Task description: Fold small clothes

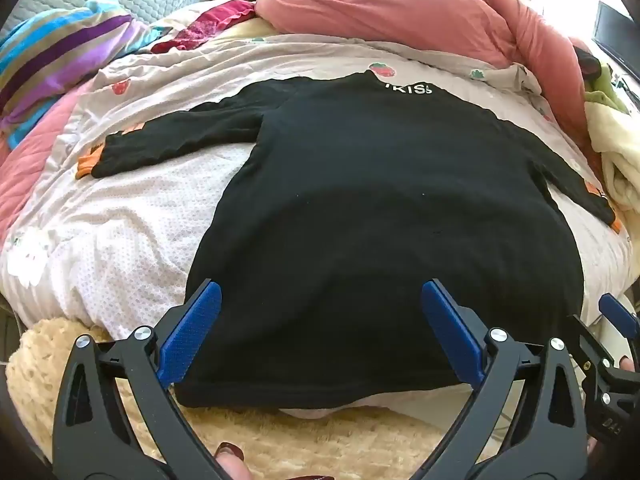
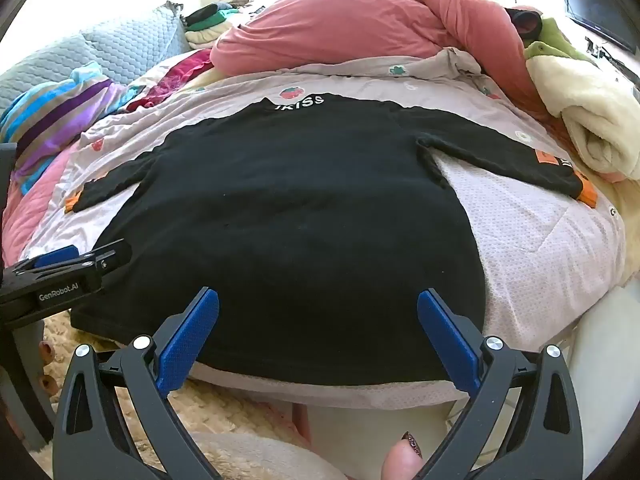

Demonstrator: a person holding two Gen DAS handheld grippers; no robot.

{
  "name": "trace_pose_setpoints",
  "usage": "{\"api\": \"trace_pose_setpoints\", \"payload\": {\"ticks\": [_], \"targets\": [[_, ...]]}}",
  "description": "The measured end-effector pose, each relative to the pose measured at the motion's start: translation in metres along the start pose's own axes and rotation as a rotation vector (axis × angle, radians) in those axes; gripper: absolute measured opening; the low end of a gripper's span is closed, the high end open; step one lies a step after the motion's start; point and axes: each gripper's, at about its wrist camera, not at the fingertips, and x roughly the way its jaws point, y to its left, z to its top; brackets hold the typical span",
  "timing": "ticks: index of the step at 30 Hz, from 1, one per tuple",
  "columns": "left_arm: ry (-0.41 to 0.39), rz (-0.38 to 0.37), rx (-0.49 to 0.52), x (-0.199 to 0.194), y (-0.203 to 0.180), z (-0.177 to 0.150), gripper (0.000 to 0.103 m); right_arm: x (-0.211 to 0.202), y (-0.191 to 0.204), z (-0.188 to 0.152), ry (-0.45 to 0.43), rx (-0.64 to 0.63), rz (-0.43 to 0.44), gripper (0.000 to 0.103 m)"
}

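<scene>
A black long-sleeved top [image 1: 368, 200] with white lettering at the collar and orange cuffs lies flat on the bed, both sleeves spread out, its hem towards me; it also shows in the right wrist view [image 2: 280, 208]. My left gripper [image 1: 320, 300] is open and empty, its blue pads over the hem's left part. My right gripper [image 2: 318, 308] is open and empty over the hem's right part. The right gripper shows at the right edge of the left wrist view [image 1: 616, 316]. The left gripper shows at the left edge of the right wrist view [image 2: 68, 268].
The top lies on a pale dotted quilt [image 1: 132, 224]. A pink duvet [image 1: 380, 4] is bunched at the back. Striped cloth [image 1: 60, 52] lies at the far left, a cream blanket [image 2: 588, 120] at the right. A fluffy beige rug [image 1: 280, 436] lies below the bed edge.
</scene>
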Motion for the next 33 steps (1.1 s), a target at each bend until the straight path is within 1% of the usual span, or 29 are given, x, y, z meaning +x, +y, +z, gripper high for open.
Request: {"api": "trace_pose_setpoints", "payload": {"ticks": [8,10,17,19,33], "targets": [[0.003,0.000,-0.002,0.001,0.001,0.000,0.094,0.000,0.001,-0.001,-0.002,0.003,0.006,0.099],[0.002,0.000,-0.001,0.000,-0.002,0.002,0.094,0.004,0.010,-0.002,-0.006,-0.003,-0.002,0.099],[-0.004,0.001,0.000,-0.007,-0.003,0.007,0.094,0.002,0.006,-0.002,-0.001,-0.006,0.005,0.099],[-0.012,0.008,0.004,-0.006,-0.004,0.003,0.094,0.002,0.006,-0.002,-0.001,-0.006,0.005,0.099],[-0.015,0.009,0.005,-0.006,-0.004,0.002,0.094,0.004,0.010,-0.004,0.003,-0.004,0.008,0.099]]}}
